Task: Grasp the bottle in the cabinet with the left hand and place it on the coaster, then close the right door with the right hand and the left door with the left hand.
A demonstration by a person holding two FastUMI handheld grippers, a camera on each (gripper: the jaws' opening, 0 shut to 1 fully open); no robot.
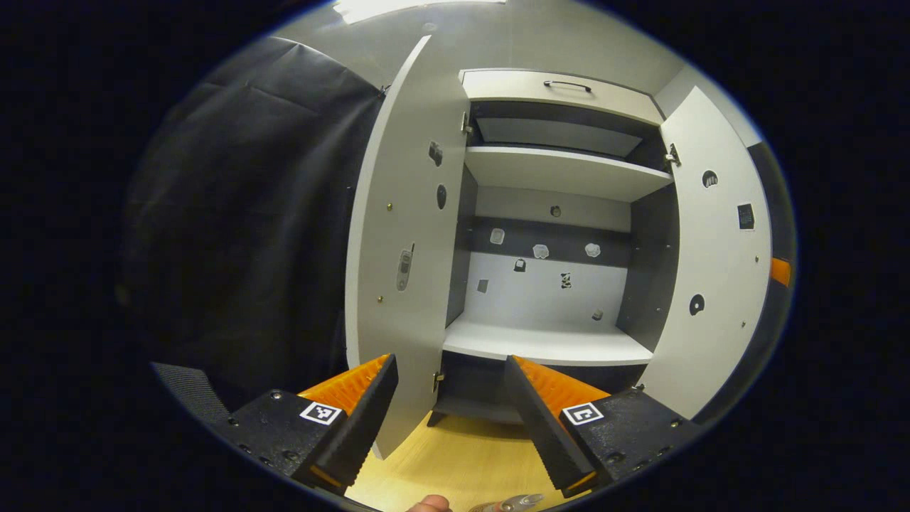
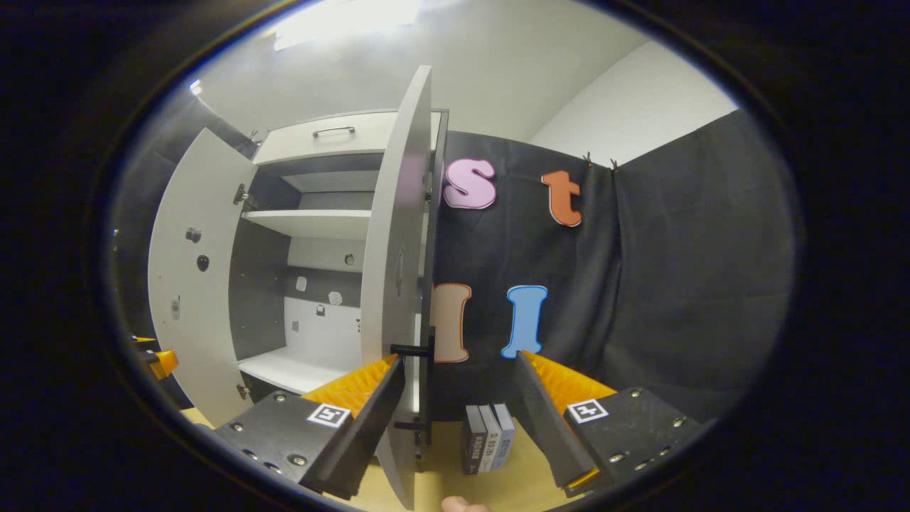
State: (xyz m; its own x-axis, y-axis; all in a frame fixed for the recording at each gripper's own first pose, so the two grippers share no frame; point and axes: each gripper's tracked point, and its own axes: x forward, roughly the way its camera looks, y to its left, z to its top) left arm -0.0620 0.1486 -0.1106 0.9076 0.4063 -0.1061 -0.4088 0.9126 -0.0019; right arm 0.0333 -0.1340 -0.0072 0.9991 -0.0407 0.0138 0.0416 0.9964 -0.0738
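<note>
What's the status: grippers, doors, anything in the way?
Left gripper open, empty. Right gripper open, straddling right door edge. Left door open too. Nothing blocking.

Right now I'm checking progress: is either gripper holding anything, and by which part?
Nothing is held: left gripper and right gripper both have open, empty jaws.

A pale wooden tabletop (image 1: 455, 462) runs along the bottom middle of the left gripper view, and the white cabinet (image 1: 554, 213) stands directly on it, filling the centre of the frame with both doors swung open. At the very bottom edge of that view, right of centre, the top of a bottle (image 1: 515, 503) shows above the wood. In the right gripper view the same tabletop (image 2: 512, 483) shows at the bottom centre, with three upright books (image 2: 487, 437) standing on it side by side, just right of the cabinet.
</note>
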